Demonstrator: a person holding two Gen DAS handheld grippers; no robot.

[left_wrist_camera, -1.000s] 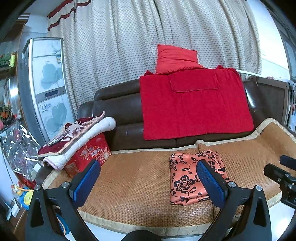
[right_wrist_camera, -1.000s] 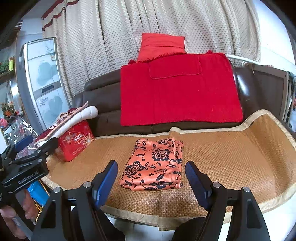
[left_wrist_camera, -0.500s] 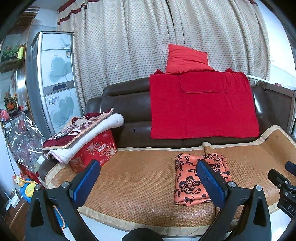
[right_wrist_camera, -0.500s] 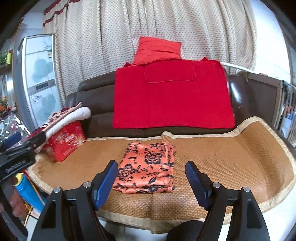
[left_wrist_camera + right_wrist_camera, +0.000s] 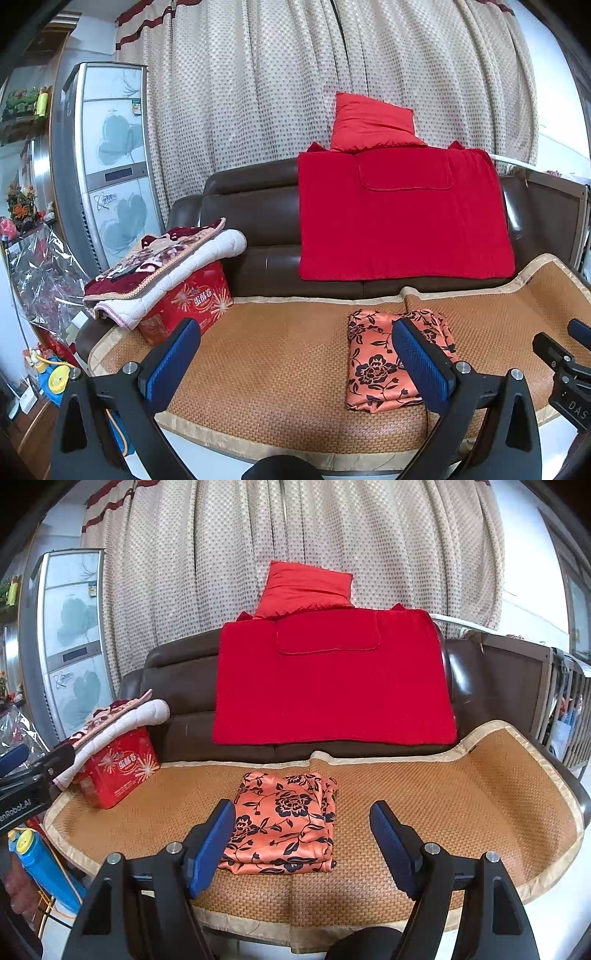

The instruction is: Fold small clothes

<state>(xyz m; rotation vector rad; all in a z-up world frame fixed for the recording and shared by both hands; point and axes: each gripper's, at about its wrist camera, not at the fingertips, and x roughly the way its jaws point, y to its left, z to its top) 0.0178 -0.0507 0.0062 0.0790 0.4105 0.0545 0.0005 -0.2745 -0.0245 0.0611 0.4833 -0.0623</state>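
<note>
Orange garment (image 5: 282,823) folded flat on sofa mat (image 5: 461,805). Left claw (image 5: 295,360) wide, empty. Right claw (image 5: 302,836) wide, empty, above garment.

Left wrist view: looks slightly downward from in front of the sofa (image 5: 255,206), toward its left half.
Right wrist view: same facing, further right.
Shared: folded cloth (image 5: 284,823), mat (image 5: 280,369), red blanket (image 5: 332,679).
</note>
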